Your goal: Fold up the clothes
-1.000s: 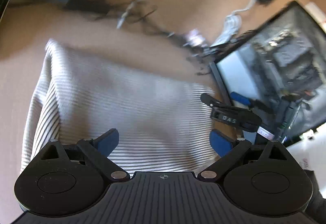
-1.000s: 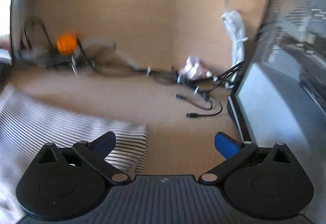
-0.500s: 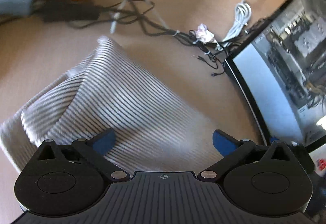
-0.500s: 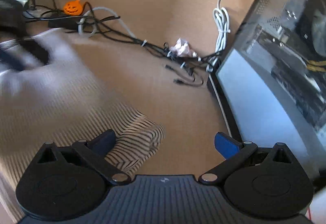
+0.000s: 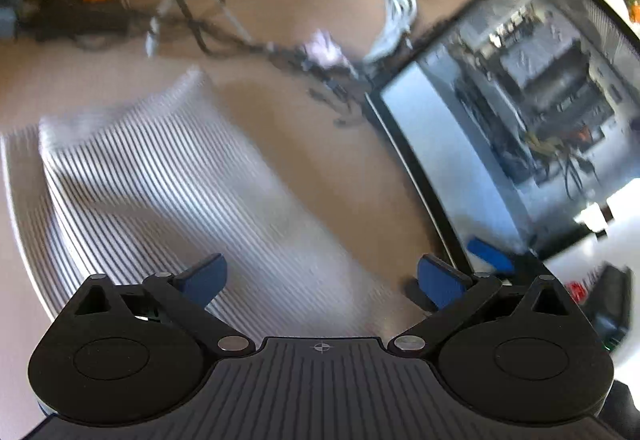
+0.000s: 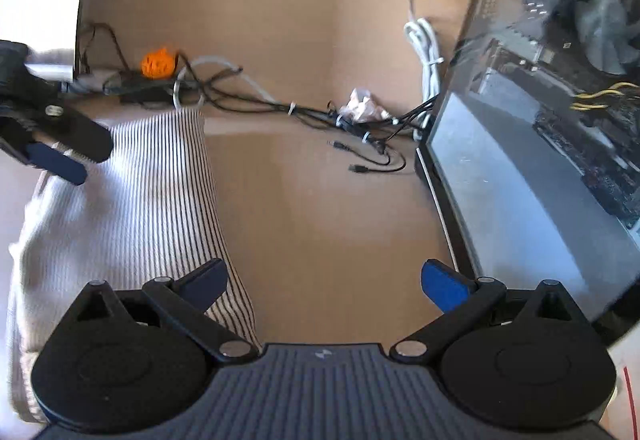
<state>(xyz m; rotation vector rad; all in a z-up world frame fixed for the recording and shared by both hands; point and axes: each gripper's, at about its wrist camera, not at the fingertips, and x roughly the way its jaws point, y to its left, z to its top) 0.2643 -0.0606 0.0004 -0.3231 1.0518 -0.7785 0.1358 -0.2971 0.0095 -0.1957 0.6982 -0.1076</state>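
Note:
A white garment with thin dark stripes (image 5: 168, 192) lies folded on the tan table. My left gripper (image 5: 322, 280) hovers over its near right part, open, with nothing between the blue pads. In the right wrist view the same striped garment (image 6: 132, 208) lies at the left, and my right gripper (image 6: 324, 280) stands open above its right edge and the bare table. The left gripper's finger (image 6: 56, 156) shows there at the far left, over the garment's upper left part. In the left wrist view the right gripper's blue pad (image 5: 488, 256) shows at the right.
A computer case with a glass side (image 6: 540, 168) stands along the right. A tangle of black cables (image 6: 360, 136), a coiled white cable (image 6: 424, 48) and an orange pumpkin figure (image 6: 158, 62) on a black power strip lie at the back of the tan table (image 6: 312, 208).
Both grippers have drawn back and up from the garment, open throughout. The garment now lies as a narrower folded strip, its far corner near the cables.

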